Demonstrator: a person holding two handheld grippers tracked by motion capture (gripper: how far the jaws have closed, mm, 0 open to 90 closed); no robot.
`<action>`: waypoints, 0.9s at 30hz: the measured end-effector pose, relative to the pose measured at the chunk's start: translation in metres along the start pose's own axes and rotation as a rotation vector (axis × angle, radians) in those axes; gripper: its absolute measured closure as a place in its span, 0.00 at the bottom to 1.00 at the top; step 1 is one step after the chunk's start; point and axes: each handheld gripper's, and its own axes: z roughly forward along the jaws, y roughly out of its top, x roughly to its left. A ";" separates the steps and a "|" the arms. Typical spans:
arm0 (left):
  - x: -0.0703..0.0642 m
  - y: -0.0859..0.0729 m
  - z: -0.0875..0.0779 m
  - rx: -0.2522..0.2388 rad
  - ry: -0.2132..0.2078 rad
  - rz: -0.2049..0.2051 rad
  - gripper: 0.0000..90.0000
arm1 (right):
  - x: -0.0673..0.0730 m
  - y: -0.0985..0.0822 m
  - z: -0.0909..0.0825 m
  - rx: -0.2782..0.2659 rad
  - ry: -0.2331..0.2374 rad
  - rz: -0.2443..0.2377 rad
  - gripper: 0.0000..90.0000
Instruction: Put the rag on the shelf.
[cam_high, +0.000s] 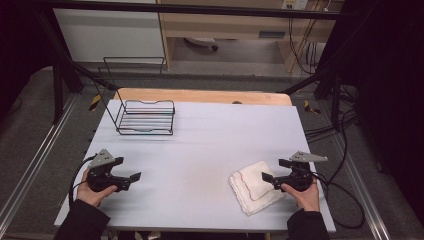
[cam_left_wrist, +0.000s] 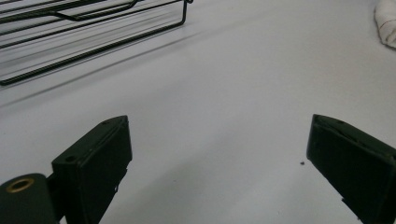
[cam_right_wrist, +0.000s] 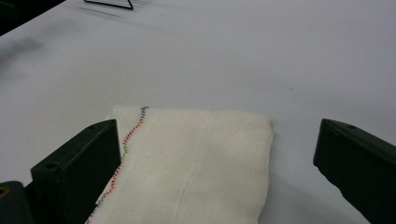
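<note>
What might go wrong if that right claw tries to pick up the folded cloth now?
The right gripper stands open over the folded cloth. The cloth lies in several layers, so the jaws may well catch just the top fold and let it fall open when lifted. It also sits close to the table's near edge, so a nudge could perhaps slide it off. The wire rack is far across the table, a long carry.

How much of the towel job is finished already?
Done: the white cloth already lies folded on the table. In hand: the right gripper hovers over it, jaws open, not gripping. The left gripper waits open, apart. Left: probably picking the cloth up; the wire rack holds nothing.
</note>
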 end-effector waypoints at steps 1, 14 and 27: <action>0.000 0.000 0.000 -0.001 0.000 0.003 0.07 | 0.000 0.000 0.000 0.002 -0.003 -0.001 0.01; -0.009 0.002 0.006 0.014 -0.007 0.015 0.08 | 0.003 0.001 0.002 0.025 -0.024 -0.006 0.02; -0.015 0.003 0.010 0.034 0.002 0.020 0.08 | 0.027 0.011 0.017 0.032 0.007 -0.069 0.17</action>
